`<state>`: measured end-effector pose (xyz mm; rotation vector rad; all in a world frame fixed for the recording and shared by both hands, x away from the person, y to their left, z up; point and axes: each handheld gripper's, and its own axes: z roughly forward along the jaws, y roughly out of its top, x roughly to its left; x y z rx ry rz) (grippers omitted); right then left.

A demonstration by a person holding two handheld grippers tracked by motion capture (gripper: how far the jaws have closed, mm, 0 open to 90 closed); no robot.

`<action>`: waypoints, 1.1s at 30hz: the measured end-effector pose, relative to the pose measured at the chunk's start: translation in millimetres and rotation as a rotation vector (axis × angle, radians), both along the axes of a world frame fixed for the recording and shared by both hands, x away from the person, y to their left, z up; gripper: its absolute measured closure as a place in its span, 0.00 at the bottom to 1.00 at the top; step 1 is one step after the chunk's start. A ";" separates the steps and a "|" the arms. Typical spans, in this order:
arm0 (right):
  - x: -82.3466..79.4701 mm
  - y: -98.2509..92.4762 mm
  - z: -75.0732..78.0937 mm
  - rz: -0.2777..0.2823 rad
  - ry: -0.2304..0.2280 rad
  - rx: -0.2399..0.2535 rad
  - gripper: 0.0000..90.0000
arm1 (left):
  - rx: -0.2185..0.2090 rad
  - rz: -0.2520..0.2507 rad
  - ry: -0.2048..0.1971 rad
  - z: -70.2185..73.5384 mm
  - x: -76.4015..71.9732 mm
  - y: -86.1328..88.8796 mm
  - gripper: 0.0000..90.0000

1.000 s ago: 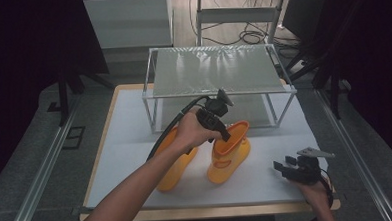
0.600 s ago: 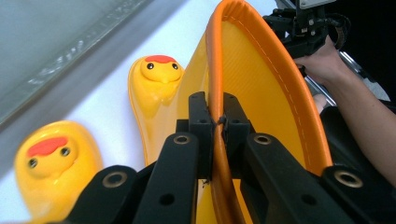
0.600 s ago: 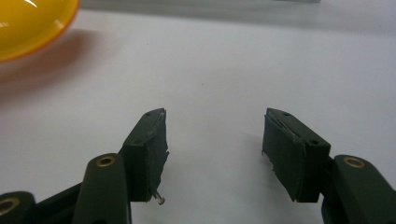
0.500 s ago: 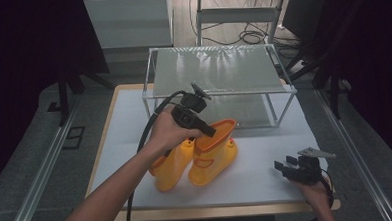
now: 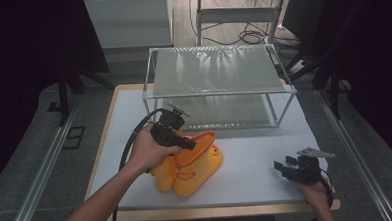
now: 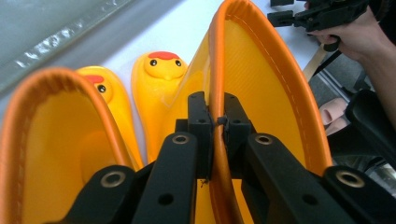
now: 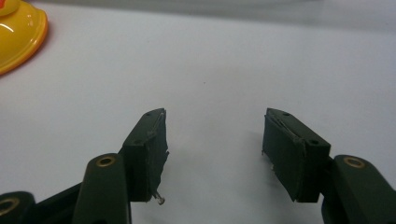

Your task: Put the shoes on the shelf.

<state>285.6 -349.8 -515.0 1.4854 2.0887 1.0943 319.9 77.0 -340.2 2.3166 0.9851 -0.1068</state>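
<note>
Fingers of the left gripper [image 6: 217, 123] pinch the orange rim of the right-hand yellow duck boot [image 5: 198, 160]; its jaws have just eased open slightly, rim between them. Landmark: wire rack [image 5: 218, 84] at the back of the white tabletop [image 5: 266, 152]. Both boots stand just in front of the rack, touching, second boot [image 6: 60, 140] alongside. Right gripper [image 5: 286, 167], fingers spread and empty, rests in front of the rack, right of the boots.

Two yellow duck-faced rubber boots [image 5: 186, 168] are being seen side by side, touching, on the white table. The right boot's [image 6: 261, 93] orange-trimmed rim is being pinched upright; the left boot [image 6: 60, 140] is standing beside it.
</note>
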 end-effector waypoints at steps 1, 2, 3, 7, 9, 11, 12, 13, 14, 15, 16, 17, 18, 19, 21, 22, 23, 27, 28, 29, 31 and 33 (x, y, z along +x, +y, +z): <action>-0.2 0.0 0.1 0.000 -0.001 -0.001 0.44 | 0.000 0.000 -0.004 -1.1 -2.3 1.6 0.93; -0.4 -0.1 0.4 0.001 -0.001 -0.001 0.44 | -0.004 -0.008 -0.003 -1.7 -3.6 3.4 0.91; -0.6 0.0 0.4 0.001 -0.001 -0.001 0.44 | -0.013 -0.001 -0.004 -1.5 -4.7 4.3 0.89; -0.1 1.3 -0.4 0.003 0.002 0.002 0.44 | -0.003 0.000 -0.027 4.9 -7.3 6.4 0.82; -0.2 1.6 -0.1 0.010 0.003 -0.003 0.44 | -0.009 -0.004 -0.029 9.2 -7.1 6.5 0.80; -0.3 1.1 0.2 0.010 0.000 -0.003 0.43 | -0.022 -0.005 -0.033 14.9 -7.5 6.4 0.75; -0.4 0.7 0.3 0.009 0.001 -0.001 0.43 | -0.027 -0.008 -0.030 16.5 -7.8 6.4 0.73; -0.4 0.3 0.2 0.008 -0.001 -0.002 0.43 | -0.031 -0.008 -0.029 18.7 -8.2 6.6 0.71; -0.5 0.0 0.2 0.007 0.000 -0.001 0.43 | -0.030 -0.010 -0.034 21.3 -8.4 7.7 0.69; -0.5 -0.3 0.1 0.006 -0.001 0.000 0.43 | -0.033 -0.006 -0.038 23.0 -8.7 8.7 0.66; -0.5 -0.5 0.2 0.006 -0.001 0.000 0.43 | -0.037 0.003 -0.043 25.7 -8.7 10.9 0.64; -0.6 -0.9 0.5 0.008 0.002 0.000 0.43 | -0.039 0.007 -0.046 27.0 -8.5 12.5 0.63; -0.6 -0.8 0.6 0.007 0.004 0.002 0.43 | -0.038 0.013 -0.047 28.6 -8.2 14.6 0.60; -0.6 -0.7 0.7 0.008 0.002 0.002 0.43 | -0.040 0.015 -0.042 29.9 -8.2 16.9 0.59; -0.6 -0.4 0.8 0.008 -0.002 0.001 0.43 | -0.036 0.020 -0.044 32.0 -8.8 21.0 0.57; -0.6 -0.3 0.9 0.008 -0.002 0.001 0.43 | -0.036 0.018 -0.040 32.8 -9.4 23.2 0.54; -0.5 -0.2 1.0 0.006 0.000 0.002 0.43 | -0.035 0.016 -0.037 33.5 -9.8 25.2 0.52; -1.0 0.6 1.1 0.007 -0.001 -0.002 0.43 | -0.048 0.023 -0.030 33.6 -11.5 33.4 0.48; -1.1 1.0 1.0 0.007 -0.002 -0.002 0.43 | -0.047 0.023 -0.027 33.0 -11.7 35.3 0.47; -1.2 1.1 1.1 0.008 -0.001 -0.002 0.43 | -0.048 0.024 -0.022 32.3 -12.0 36.9 0.47; -1.0 1.1 1.1 0.008 -0.002 -0.003 0.42 | -0.057 0.025 -0.010 30.3 -12.0 39.4 0.46; -0.8 1.1 0.7 0.008 0.001 -0.004 0.42 | -0.060 0.022 0.004 27.5 -11.3 42.2 0.45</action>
